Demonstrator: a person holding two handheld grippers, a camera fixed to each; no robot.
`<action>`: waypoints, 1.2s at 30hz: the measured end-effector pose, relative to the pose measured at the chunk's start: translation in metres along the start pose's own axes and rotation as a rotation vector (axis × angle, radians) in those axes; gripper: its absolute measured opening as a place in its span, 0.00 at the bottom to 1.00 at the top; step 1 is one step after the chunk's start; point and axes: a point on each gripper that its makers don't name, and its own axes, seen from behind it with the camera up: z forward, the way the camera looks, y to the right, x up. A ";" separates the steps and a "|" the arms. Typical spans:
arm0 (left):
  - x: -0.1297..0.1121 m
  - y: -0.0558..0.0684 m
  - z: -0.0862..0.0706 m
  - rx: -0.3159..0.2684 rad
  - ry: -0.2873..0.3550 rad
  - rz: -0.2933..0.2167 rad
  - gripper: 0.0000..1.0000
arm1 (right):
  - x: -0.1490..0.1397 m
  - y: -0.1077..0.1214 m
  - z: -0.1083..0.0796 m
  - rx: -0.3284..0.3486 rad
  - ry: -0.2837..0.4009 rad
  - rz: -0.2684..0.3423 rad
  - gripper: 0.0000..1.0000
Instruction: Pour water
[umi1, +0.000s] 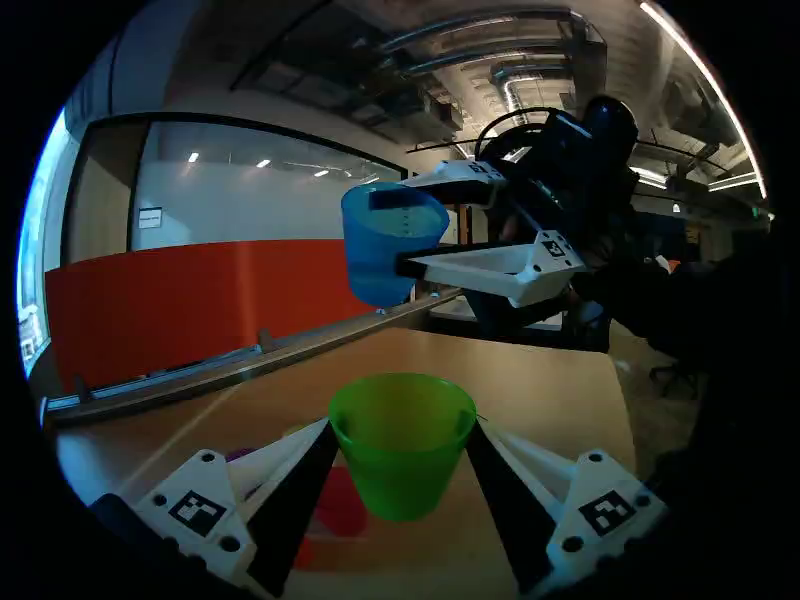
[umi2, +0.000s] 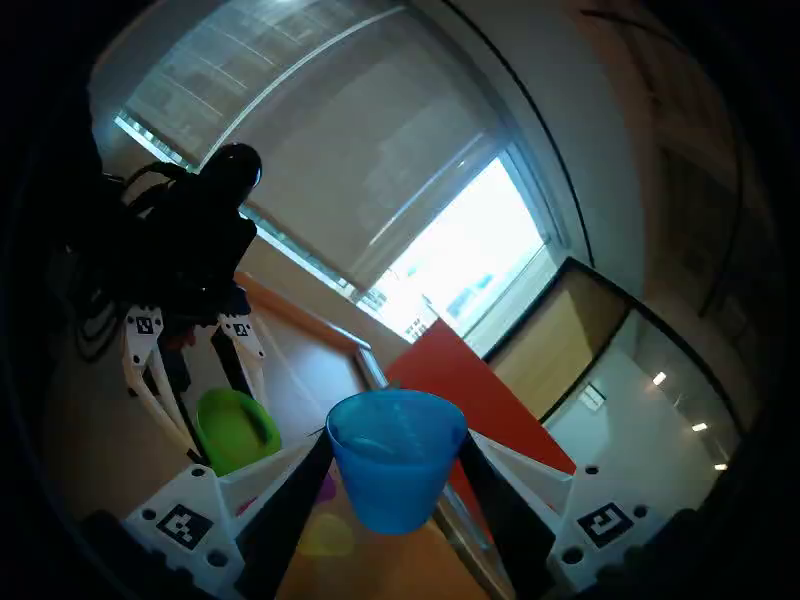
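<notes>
Your left tool (umi1: 400, 430) grips a smooth, tapered green plastic cup (umi1: 403, 470), both fingers pressing its sides, over the pale wooden bench (umi1: 545, 385). Your right tool (umi2: 397, 445) clamps a translucent blue cup (umi2: 397, 480), held higher, beyond the green one. An orange wall panel (umi1: 170, 300) runs behind the bench.

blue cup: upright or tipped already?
Near upright. In the left gripper view the blue cup sits mouth-up in the right gripper, clear of the table; slight lean at most, no water leaving it.
</notes>
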 end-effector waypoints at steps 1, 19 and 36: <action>0.000 0.000 0.000 0.001 0.000 0.000 0.86 | 0.001 0.000 0.001 0.001 0.002 -0.005 0.91; 0.006 -0.008 0.006 0.007 0.008 0.005 0.86 | 0.009 0.002 0.016 0.006 0.009 -0.123 0.91; 0.009 -0.009 0.013 -0.001 0.007 0.010 0.86 | 0.012 0.008 0.025 -0.003 0.001 -0.243 0.91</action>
